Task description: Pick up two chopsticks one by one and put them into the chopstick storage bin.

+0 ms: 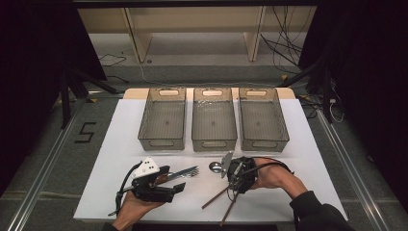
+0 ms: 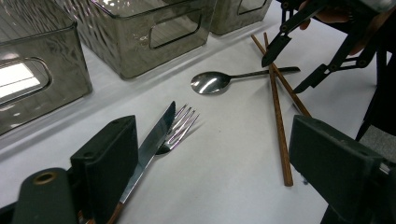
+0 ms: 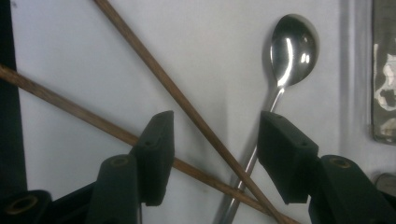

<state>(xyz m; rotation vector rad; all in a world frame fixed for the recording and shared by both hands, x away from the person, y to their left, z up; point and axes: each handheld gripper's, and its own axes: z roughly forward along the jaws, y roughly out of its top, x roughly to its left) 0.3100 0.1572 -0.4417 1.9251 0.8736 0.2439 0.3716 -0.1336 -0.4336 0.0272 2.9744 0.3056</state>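
White table (image 1: 120, 144) fronts three grey bins (image 1: 214, 120); our right tongs (image 1: 234, 179), spread wide, hover over the spoon (image 3: 280, 84), whose handle runs between the jaws (across two chopsticks (image 3: 187, 112)). Our left tongs (image 2: 215, 168), also spread, sit beside the knife (image 2: 152, 144) and fork (image 2: 180, 128).

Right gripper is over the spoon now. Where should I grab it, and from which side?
Take the spoon by its thin handle just below the bowl, coming straight down with the right gripper. There it lies bare; lower down the chopsticks cross it.
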